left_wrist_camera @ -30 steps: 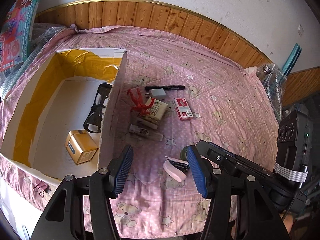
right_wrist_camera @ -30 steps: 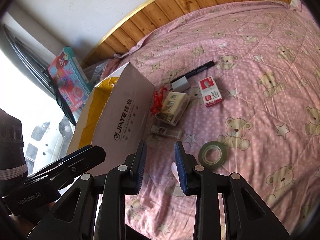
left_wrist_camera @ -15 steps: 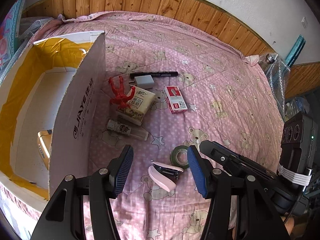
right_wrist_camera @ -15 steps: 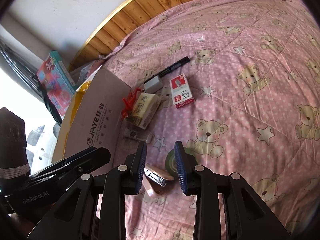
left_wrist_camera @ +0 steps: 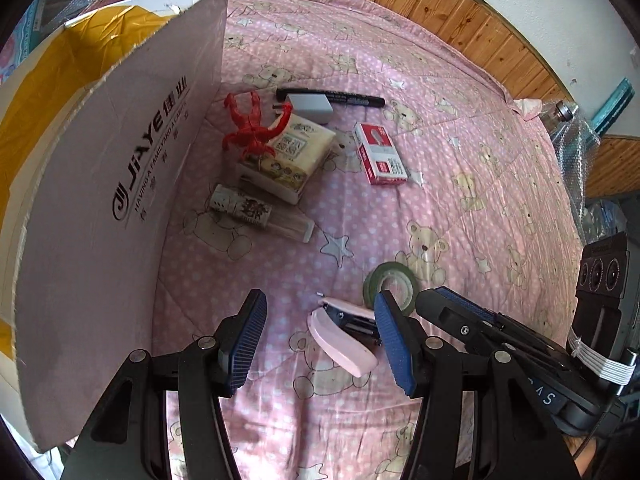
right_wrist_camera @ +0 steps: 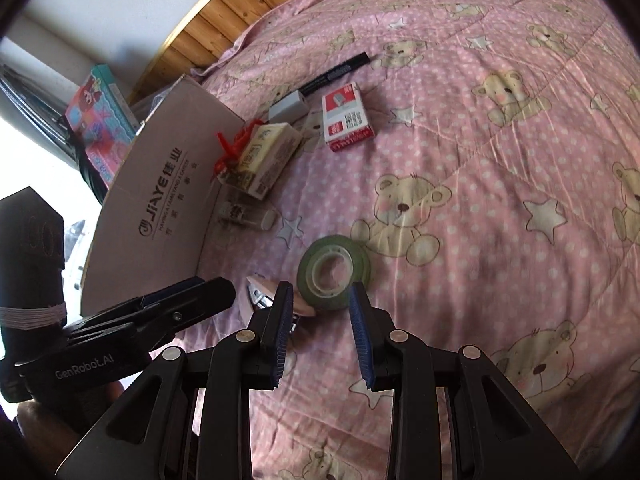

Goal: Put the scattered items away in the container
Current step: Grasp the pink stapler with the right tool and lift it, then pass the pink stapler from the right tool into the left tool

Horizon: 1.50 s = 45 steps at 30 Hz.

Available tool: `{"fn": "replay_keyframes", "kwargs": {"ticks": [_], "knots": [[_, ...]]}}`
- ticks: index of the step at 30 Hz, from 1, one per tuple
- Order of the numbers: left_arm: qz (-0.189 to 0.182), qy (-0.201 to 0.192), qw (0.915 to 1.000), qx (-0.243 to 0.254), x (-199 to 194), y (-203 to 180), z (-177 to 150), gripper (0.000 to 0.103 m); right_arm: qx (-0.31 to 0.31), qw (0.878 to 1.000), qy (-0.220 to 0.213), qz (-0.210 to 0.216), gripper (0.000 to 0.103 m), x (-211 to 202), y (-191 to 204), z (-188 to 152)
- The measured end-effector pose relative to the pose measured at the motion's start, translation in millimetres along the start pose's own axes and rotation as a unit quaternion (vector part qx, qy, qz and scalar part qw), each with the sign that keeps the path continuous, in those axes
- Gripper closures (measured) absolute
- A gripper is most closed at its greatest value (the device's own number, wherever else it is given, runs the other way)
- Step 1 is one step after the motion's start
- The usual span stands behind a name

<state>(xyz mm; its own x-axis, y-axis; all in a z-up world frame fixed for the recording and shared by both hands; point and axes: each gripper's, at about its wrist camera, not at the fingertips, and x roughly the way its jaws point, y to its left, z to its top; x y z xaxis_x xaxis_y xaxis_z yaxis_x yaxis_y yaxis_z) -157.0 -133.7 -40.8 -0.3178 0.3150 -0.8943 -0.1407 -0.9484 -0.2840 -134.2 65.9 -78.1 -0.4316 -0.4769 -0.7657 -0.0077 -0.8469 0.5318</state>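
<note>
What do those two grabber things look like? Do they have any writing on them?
Both are black plastic with two fingers lined in ridged blue pads. The left gripper has silver screws at its joints, as does the right gripper. Seen from the right wrist, the left one's body reads "GenRobot.AI" in white, with white bands wrapped round its black camera block.

The left wrist camera sits low behind its own fingers (left_wrist_camera: 394, 344) and looks forward and down across the pink bedspread (left_wrist_camera: 460, 128), close to the cardboard box (left_wrist_camera: 120, 184) filling its left side. The right wrist camera looks from just beside it on the right, also downward over its fingers (right_wrist_camera: 362, 336), with the other gripper's body at its lower left. Both views share the pink stapler (left_wrist_camera: 342, 338) (right_wrist_camera: 264, 294), the green tape roll (left_wrist_camera: 391, 282) (right_wrist_camera: 334, 274), the red-and-white packet (left_wrist_camera: 380, 154) (right_wrist_camera: 347, 116), the black pen (left_wrist_camera: 332, 96) (right_wrist_camera: 336, 73) and the box's printed wall.
</note>
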Motion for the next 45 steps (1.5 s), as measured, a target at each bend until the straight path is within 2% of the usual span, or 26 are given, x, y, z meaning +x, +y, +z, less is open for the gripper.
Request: {"fn": "replay_keyframes", "kwargs": {"ticks": [4,6,8,11,14,17,21,24,26,29,32,34,35,36,37,39,40,41,42,43,44,45], "knots": [[0.003,0.021,0.9998,0.0,16,0,-15,0.045,0.001,1.0,-0.004,-0.027,0.072,3,-5,-10],[0.008,0.026,0.9996,0.002,19,3,-21,0.042,-0.003,1.0,-0.002,-0.009,0.071,0,0,-11],[0.017,0.02,0.9997,0.001,17,6,-23,0.035,-0.01,1.0,0.006,0.017,0.071,0,9,-13],[0.045,0.014,0.9988,0.008,14,12,-28,0.035,-0.002,0.999,0.013,0.048,0.071,4,16,-16],[0.064,0.03,0.9975,-0.004,14,27,-39,0.04,-0.007,0.999,0.019,0.043,0.071,11,22,-20],[0.049,0.021,0.9983,-0.023,8,38,-45,0.04,-0.008,0.999,0.014,0.037,0.071,19,24,-22],[0.036,0.017,0.9989,-0.024,1,37,-47,0.04,0.039,0.998,0.001,0.05,0.072,22,15,-18],[0.028,0.011,0.9993,-0.023,-2,32,-46,0.04,0.108,0.991,-0.002,0.083,0.077,25,0,-18],[0.024,0.005,0.9994,-0.023,-6,32,-45,0.04,0.139,0.986,-0.003,0.088,0.078,23,-7,-19],[0.02,-0.003,0.9994,-0.029,-13,37,-44,0.04,0.117,0.988,-0.007,0.096,0.077,12,-1,-17],[0.015,-0.012,0.9987,-0.047,-22,45,-44,0.04,0.06,0.994,0.019,0.095,0.059,18,20,-19],[0.006,-0.019,0.9986,-0.048,-30,47,-45,0.04,0.025,0.998,0.016,0.058,0.059,28,32,-22],[0.006,-0.023,0.9985,-0.048,-34,48,-46,0.04,0.015,0.999,0.012,0.045,0.063,33,35,-23],[0.006,-0.027,0.9984,-0.049,-38,49,-47,0.04,0.019,0.999,0.003,0.043,0.074,34,36,-23],[0.006,-0.029,0.9983,-0.05,-40,51,-48,0.04,0.036,0.997,0.008,0.061,0.074,36,34,-23],[0.005,-0.032,0.9981,-0.051,-44,53,-49,0.04,0.092,0.987,0.012,0.13,0.079,36,28,-23],[0.006,-0.037,0.998,-0.052,-47,54,-49,0.04,0.127,0.978,0.014,0.167,0.081,35,23,-24],[0.007,-0.043,0.9977,-0.052,-50,56,-49,0.04,0.185,0.957,0.015,0.224,0.086,37,13,-25],[0.007,-0.05,0.9973,-0.054,-53,56,-48,0.04,0.259,0.921,0.02,0.289,0.09,43,0,-29],[0.003,-0.057,0.9968,-0.056,-55,57,-46,0.04,0.313,0.891,0.021,0.329,0.09,48,-10,-33],[-0.002,-0.06,0.9966,-0.056,-56,57,-45,0.04,0.339,0.877,0.016,0.34,0.088,50,-18,-34],[-0.007,-0.059,0.9968,-0.054,-55,55,-43,0.04,0.347,0.877,0.014,0.331,0.088,51,-24,-35]]}}
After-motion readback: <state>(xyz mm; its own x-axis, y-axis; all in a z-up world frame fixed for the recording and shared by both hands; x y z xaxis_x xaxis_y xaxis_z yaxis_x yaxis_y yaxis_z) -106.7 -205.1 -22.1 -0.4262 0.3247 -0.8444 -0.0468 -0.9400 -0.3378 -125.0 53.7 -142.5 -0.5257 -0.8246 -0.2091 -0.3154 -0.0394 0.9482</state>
